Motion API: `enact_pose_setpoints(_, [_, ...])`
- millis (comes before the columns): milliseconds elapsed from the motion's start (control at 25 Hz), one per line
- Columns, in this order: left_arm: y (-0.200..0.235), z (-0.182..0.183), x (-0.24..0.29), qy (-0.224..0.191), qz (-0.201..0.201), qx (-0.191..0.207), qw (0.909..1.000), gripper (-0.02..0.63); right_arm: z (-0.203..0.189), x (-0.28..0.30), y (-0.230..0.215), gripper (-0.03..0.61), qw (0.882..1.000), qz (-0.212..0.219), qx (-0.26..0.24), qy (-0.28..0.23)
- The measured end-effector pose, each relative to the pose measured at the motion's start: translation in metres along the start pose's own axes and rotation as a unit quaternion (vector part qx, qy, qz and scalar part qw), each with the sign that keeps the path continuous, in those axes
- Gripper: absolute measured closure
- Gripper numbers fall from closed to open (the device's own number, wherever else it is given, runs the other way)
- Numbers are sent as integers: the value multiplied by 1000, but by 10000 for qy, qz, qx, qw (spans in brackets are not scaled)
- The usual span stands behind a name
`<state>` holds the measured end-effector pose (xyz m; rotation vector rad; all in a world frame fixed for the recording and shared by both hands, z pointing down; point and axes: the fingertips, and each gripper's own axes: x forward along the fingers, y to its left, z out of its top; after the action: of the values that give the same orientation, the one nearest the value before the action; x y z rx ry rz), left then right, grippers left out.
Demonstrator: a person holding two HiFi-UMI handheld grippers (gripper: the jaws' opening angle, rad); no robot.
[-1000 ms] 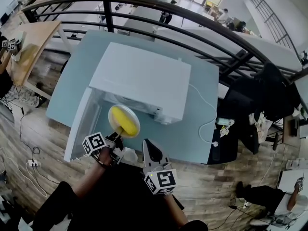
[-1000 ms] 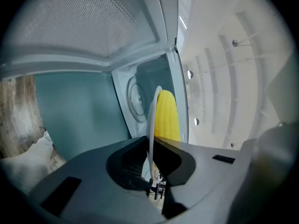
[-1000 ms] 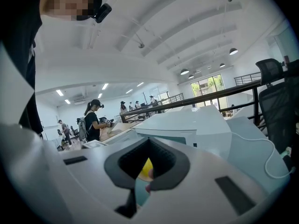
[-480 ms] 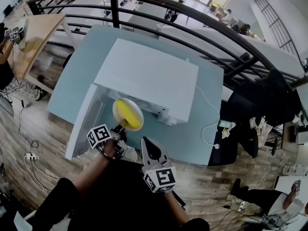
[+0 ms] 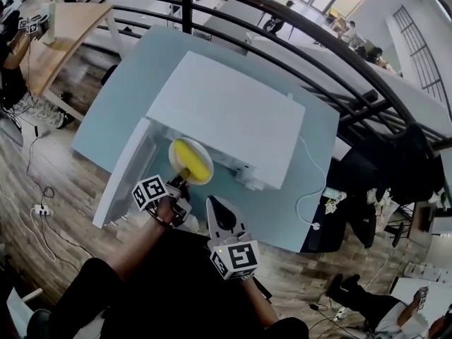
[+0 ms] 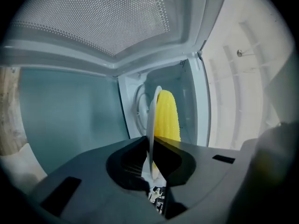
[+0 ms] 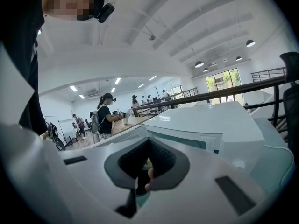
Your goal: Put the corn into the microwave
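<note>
Yellow corn cob [image 5: 191, 159] on round white plate [image 5: 175, 150], rim pinched by left gripper [image 5: 180, 182], at mouth of white microwave [image 5: 226, 115]; next probably push farther in, release.

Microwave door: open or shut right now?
Open. In the head view the door stands out to the left of the microwave; the left gripper view looks past the corn into the cavity.
</note>
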<state>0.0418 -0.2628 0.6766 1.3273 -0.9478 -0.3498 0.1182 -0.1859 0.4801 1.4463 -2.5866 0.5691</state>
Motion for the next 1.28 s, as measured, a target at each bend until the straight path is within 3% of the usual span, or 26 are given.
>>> enact_pose_setpoints(400, [13,6,26,-302,178,-271,9990,586,6,9,-29,571,9994,205,-104,247])
enact_pose_setpoints(840, [20,13,57,-498,305,-479,9971,586,6,1,-61,571,9991,69,-105,411])
enact_pose_setpoints(1280, [25,19,80,-520,488,-470,9963,586,8,7,-60,571,9984,214,-205,483])
